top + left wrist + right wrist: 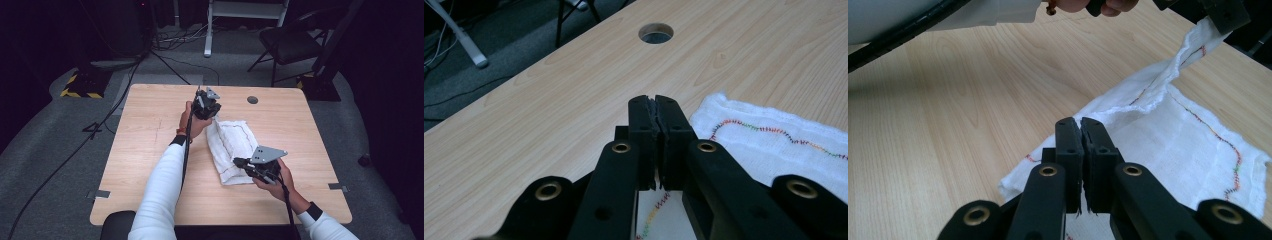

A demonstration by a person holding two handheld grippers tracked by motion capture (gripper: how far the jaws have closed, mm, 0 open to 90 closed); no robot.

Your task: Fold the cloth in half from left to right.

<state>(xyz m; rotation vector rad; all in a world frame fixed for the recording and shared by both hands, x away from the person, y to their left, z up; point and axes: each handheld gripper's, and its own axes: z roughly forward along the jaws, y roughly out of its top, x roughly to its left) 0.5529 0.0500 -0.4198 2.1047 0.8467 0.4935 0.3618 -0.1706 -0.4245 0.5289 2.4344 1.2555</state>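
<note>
A white cloth (231, 145) lies near the middle of the pale wooden table (150, 150), soft and nubbly in weave, rumpled into a long folded shape that runs from the far centre toward the near right. A wavy line of coloured stitching, red through green and orange, winds close to its hem, plain in the left claw's view (769, 131) and again in the right claw's view (1198, 145).

The left claw (210, 110) sits at the cloth's far end, its black jaws clenched flat together; in the right claw's view a corner of the cloth rises off the table in a twisted ridge up to that claw (1220, 15), so it is gripping the fabric there. In its own view (655, 112) the matte black jaws meet with only a thin seam between them, and cloth shows under them.

The right claw (245, 164) is at the near end of the cloth, likewise clenched. In its own view (1079, 132) the jaws press together over the white fabric, with frayed threads at their lower edge; it appears to pinch the cloth's near edge.

The table has a light grain, smooth finish, rounded corners and a round hole (252, 100) near its far edge. White sleeves (162, 200) cover both forearms. Beyond, grey carpet (55, 145), black cables and a dark folding chair (292, 42).
</note>
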